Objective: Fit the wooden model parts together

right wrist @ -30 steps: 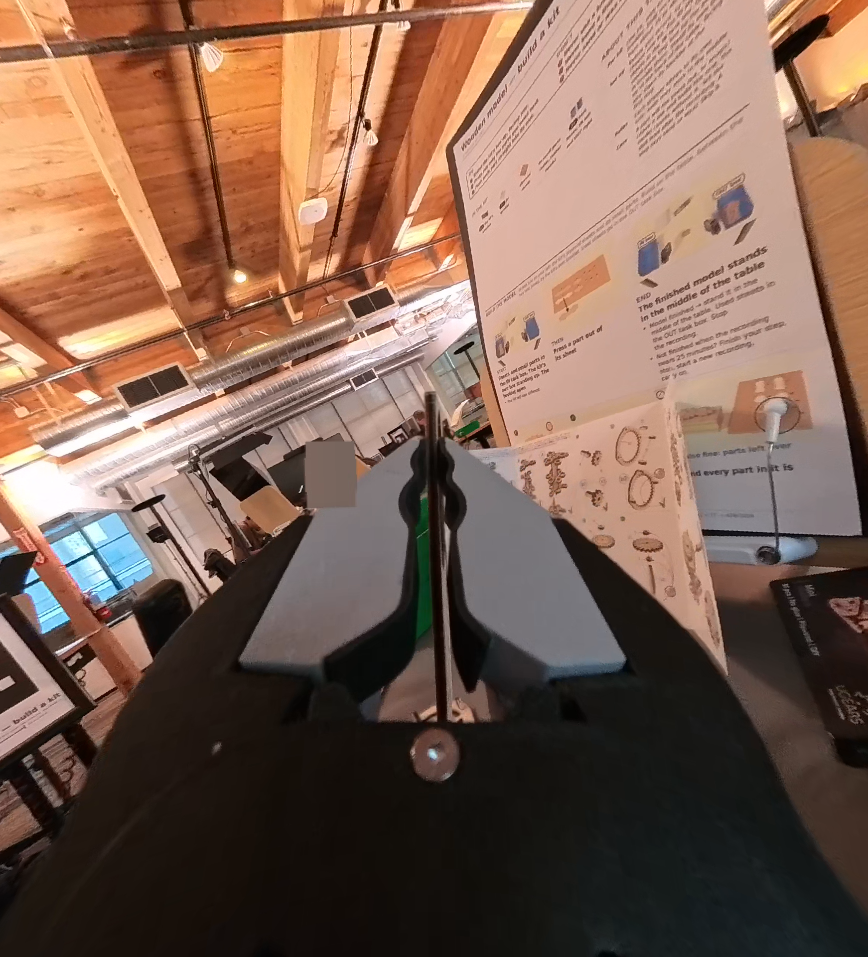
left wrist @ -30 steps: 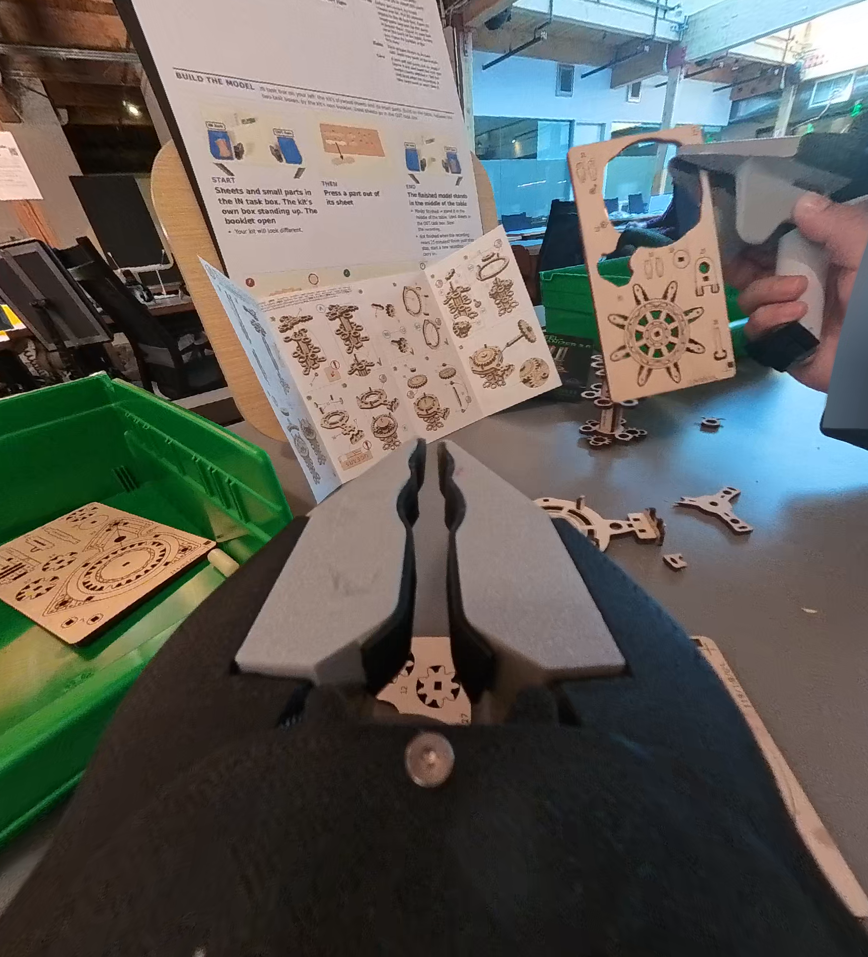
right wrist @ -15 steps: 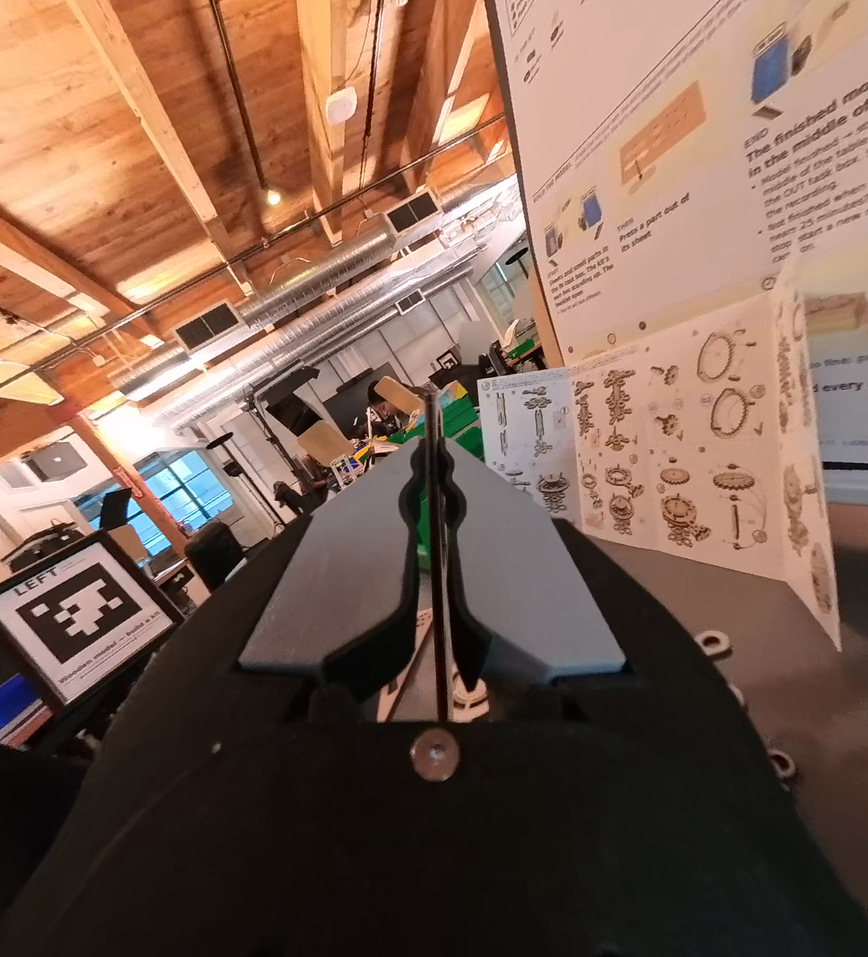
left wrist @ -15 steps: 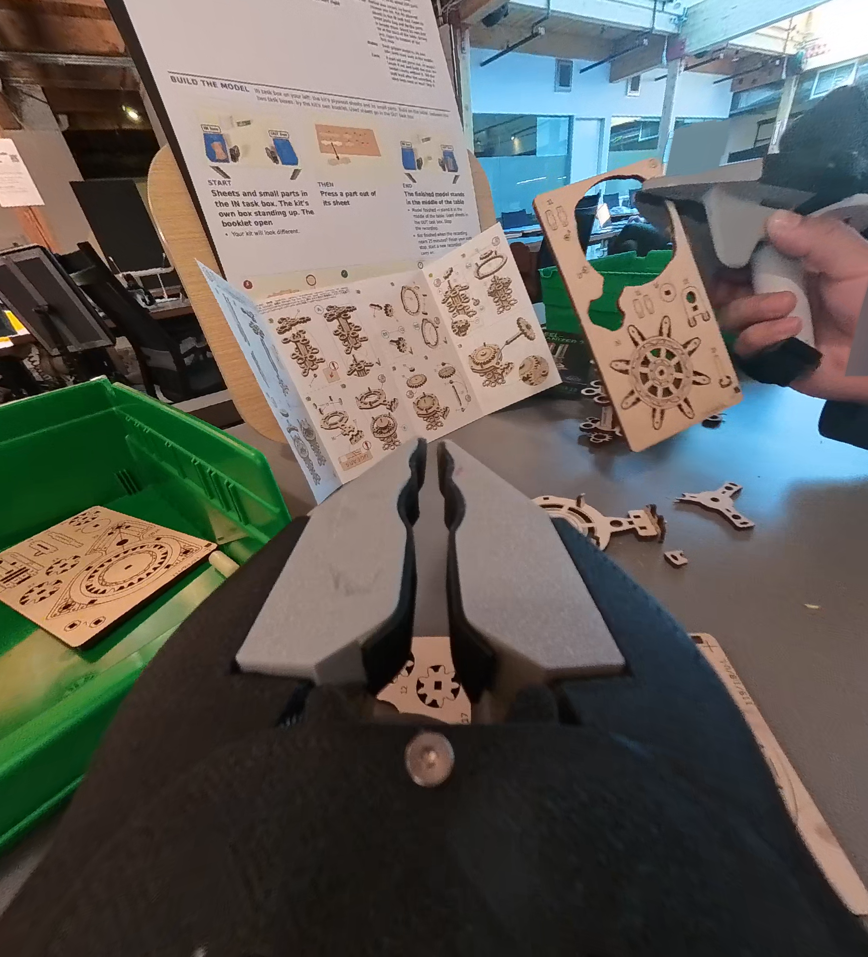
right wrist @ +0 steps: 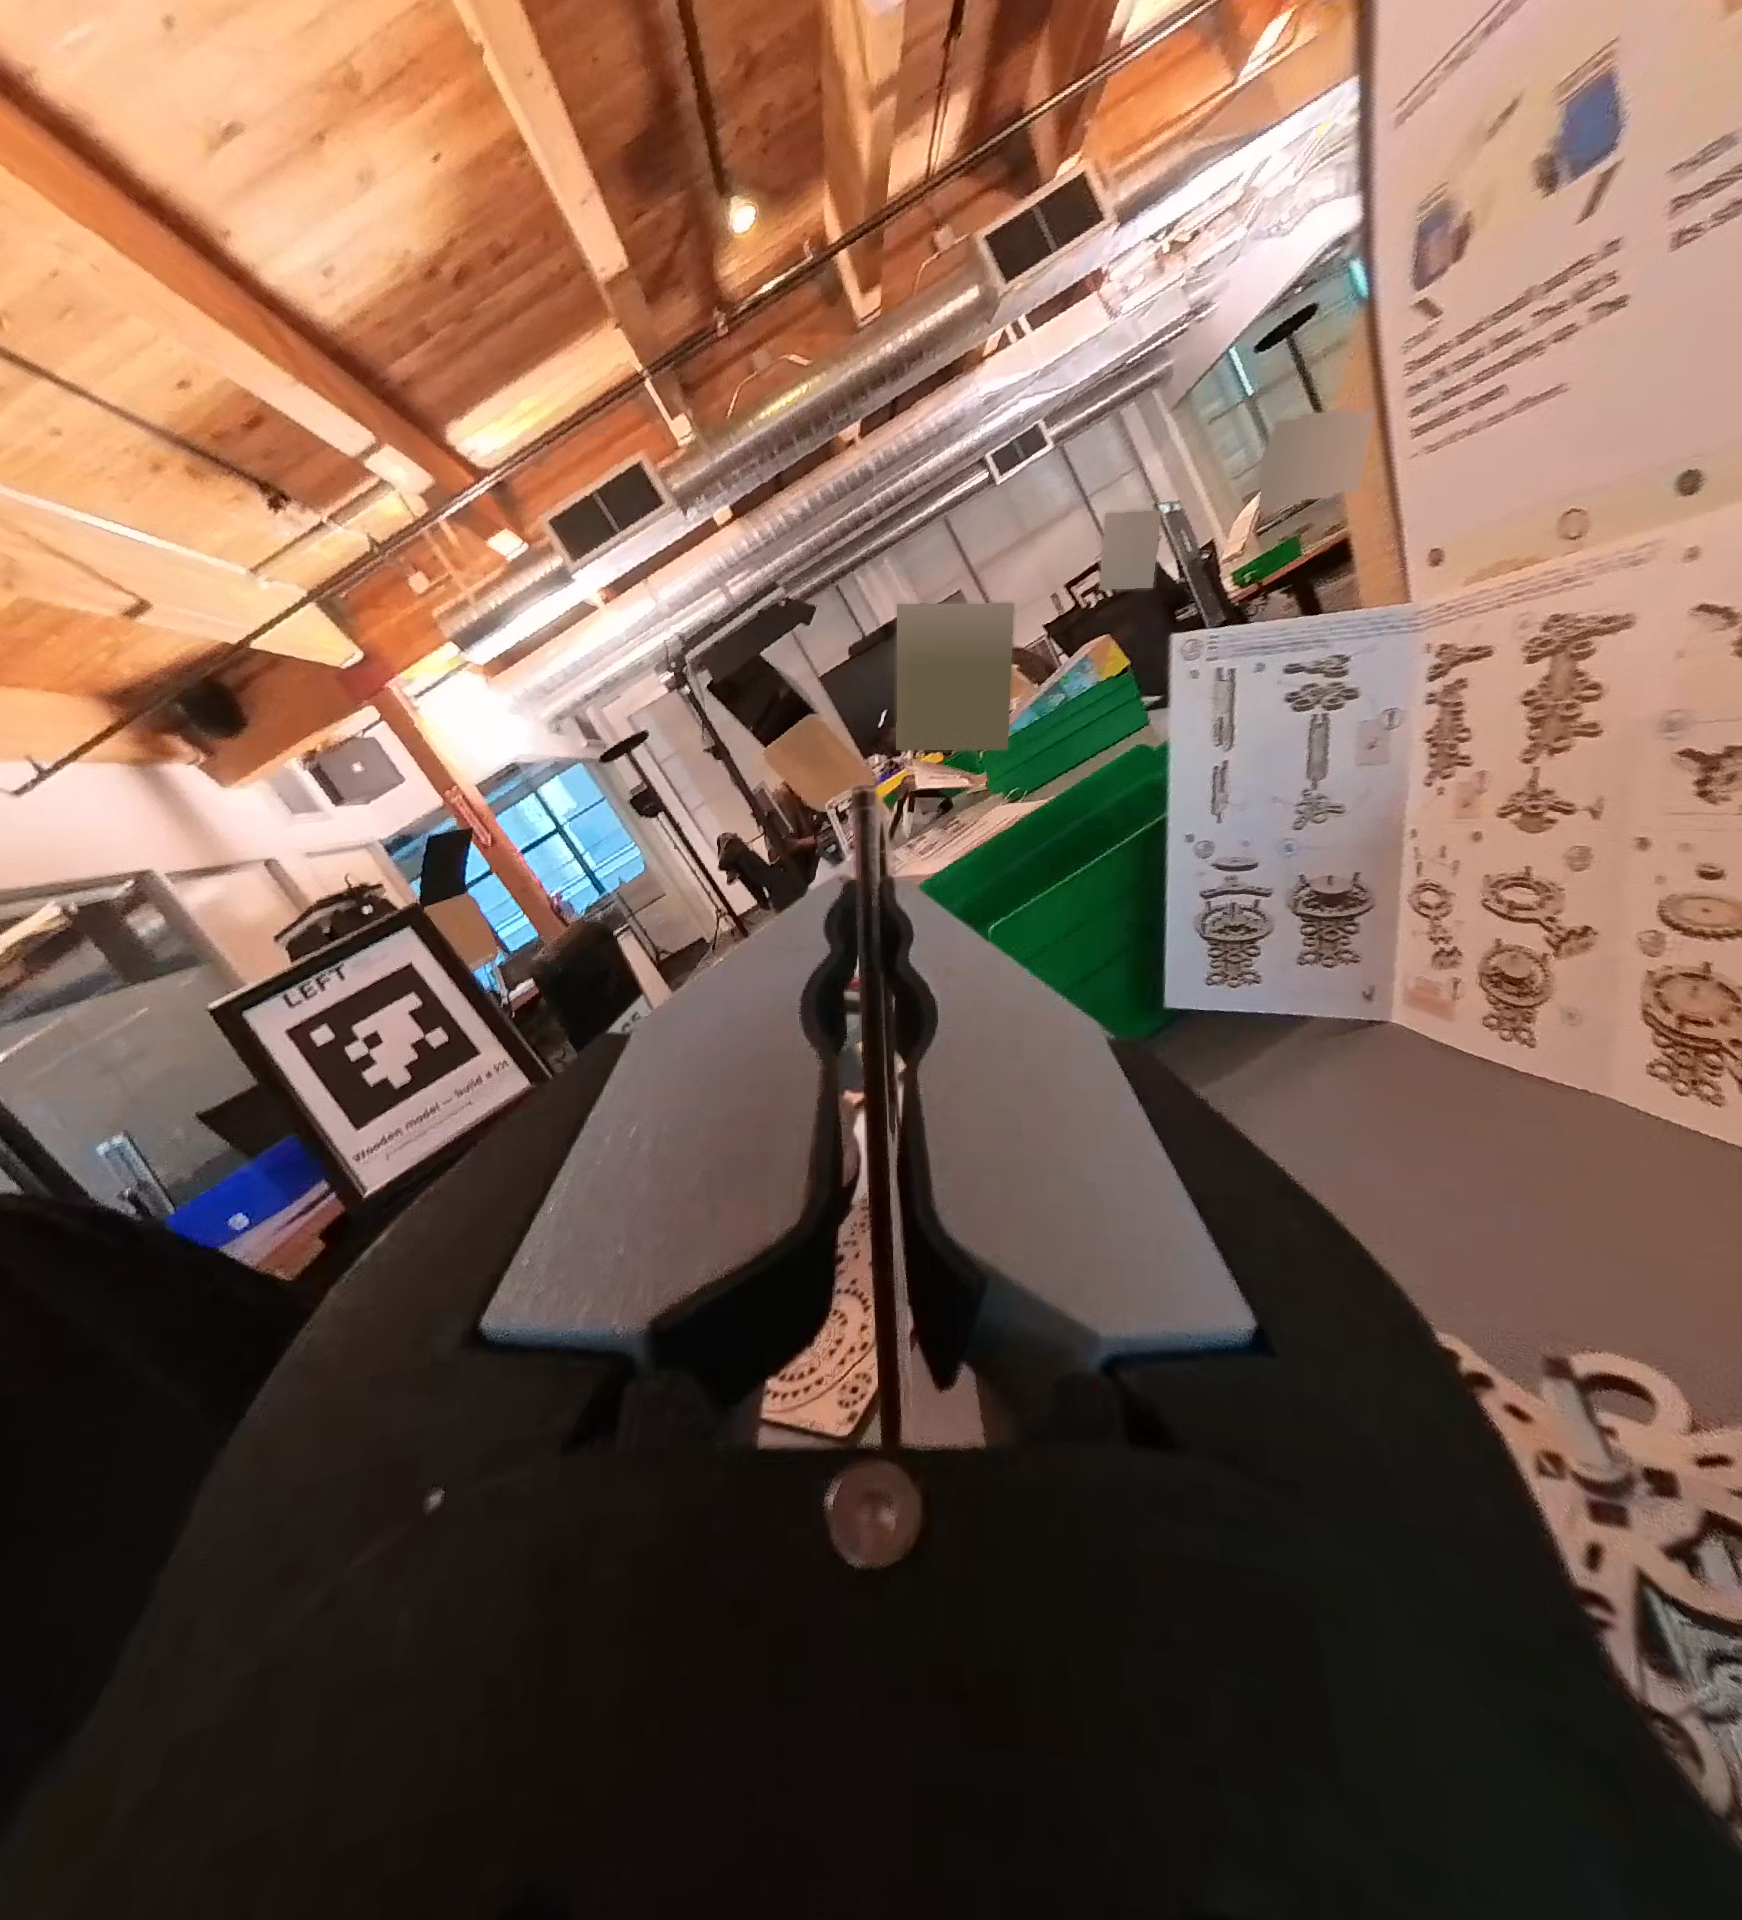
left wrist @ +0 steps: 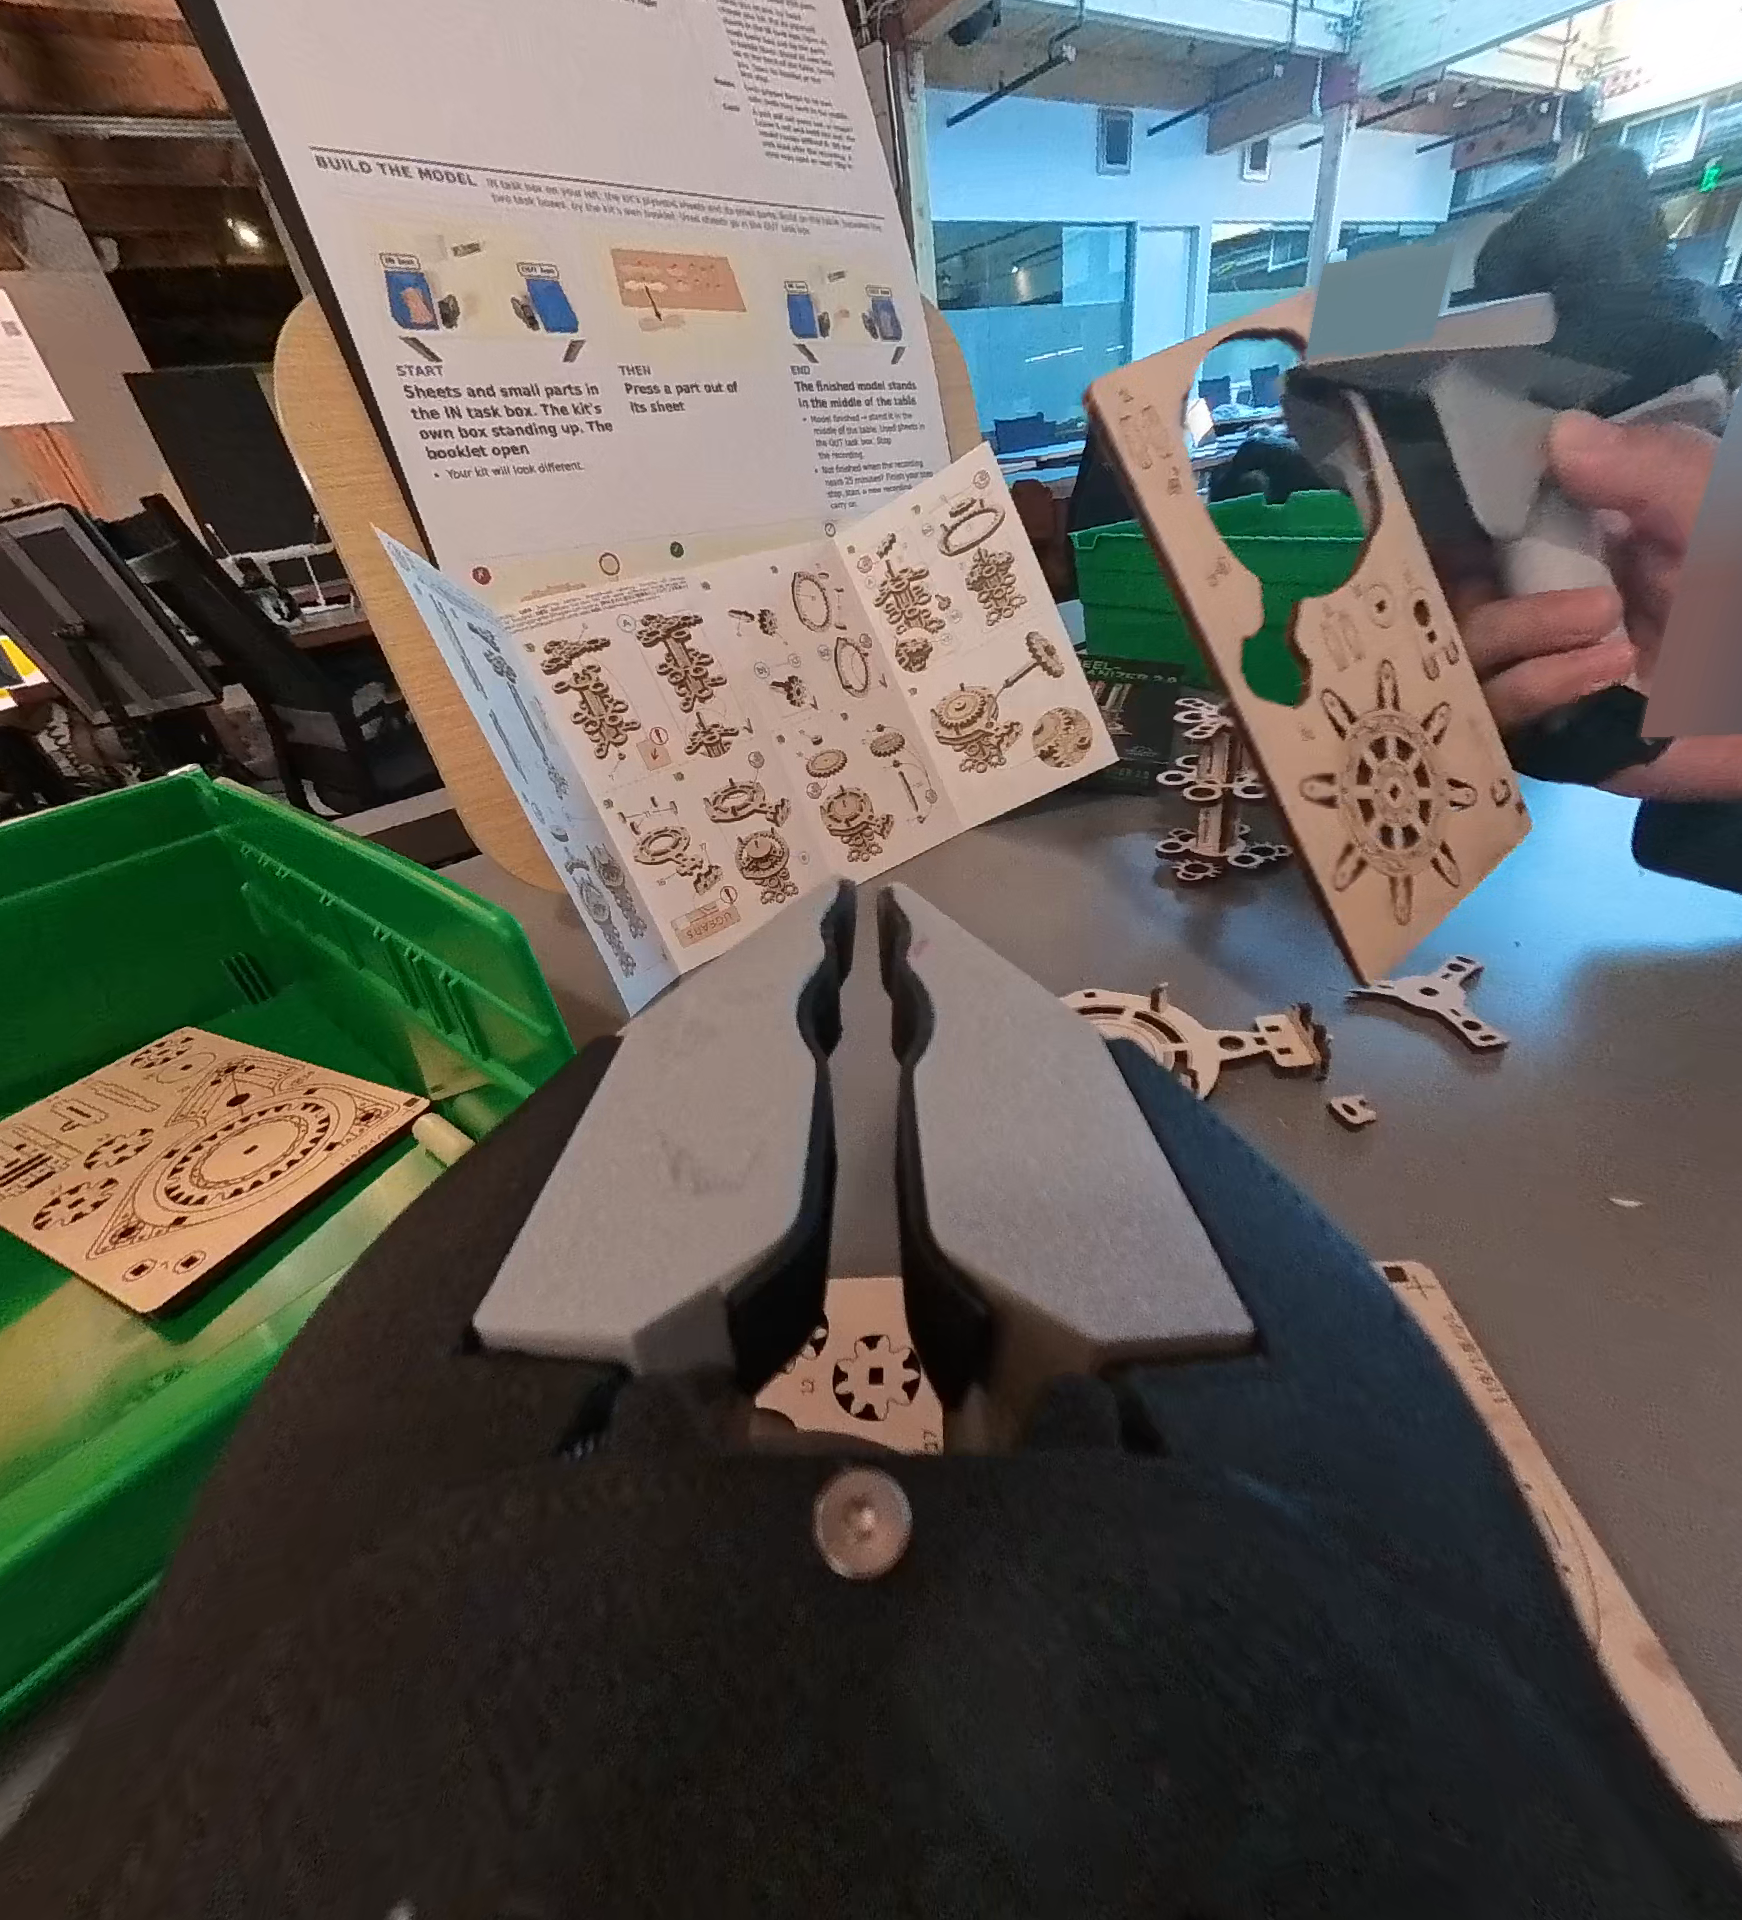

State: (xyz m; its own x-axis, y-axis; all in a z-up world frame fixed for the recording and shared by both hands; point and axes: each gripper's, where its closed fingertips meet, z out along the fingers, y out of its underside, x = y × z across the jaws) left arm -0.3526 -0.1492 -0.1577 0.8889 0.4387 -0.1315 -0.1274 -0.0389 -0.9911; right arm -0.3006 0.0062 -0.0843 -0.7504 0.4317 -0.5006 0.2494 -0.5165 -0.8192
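My right gripper [right wrist: 869, 904] is shut on a thin wooden sheet [right wrist: 875, 1039], seen edge-on between its fingers. In the left wrist view this sheet [left wrist: 1366, 748] has a ship-wheel pattern and a large cut-out, and hangs tilted above the table at the right, its lower corner just over a three-armed piece [left wrist: 1428, 1003]. My left gripper [left wrist: 867, 909] is shut and empty, low over the table above another wooden sheet [left wrist: 851, 1377]. A partly built model [left wrist: 1215, 790] stands behind the held sheet. A ring part with an arm [left wrist: 1194, 1039] lies flat nearby.
A green bin [left wrist: 243, 914] at the left holds a wooden sheet [left wrist: 171, 1153]. An open booklet [left wrist: 794, 707] leans on an instruction board [left wrist: 586, 260]. A second green bin [left wrist: 1147, 592] and a dark box [left wrist: 1127, 707] stand behind. A small chip [left wrist: 1353, 1110] lies loose. The gap from one gripper's tips to the other's is roughly 20 centimeters.
My right gripper has brought the held sheet down and left toward the table, tilting it; its view swung from the ceiling toward the booklet. My left gripper has stayed put.
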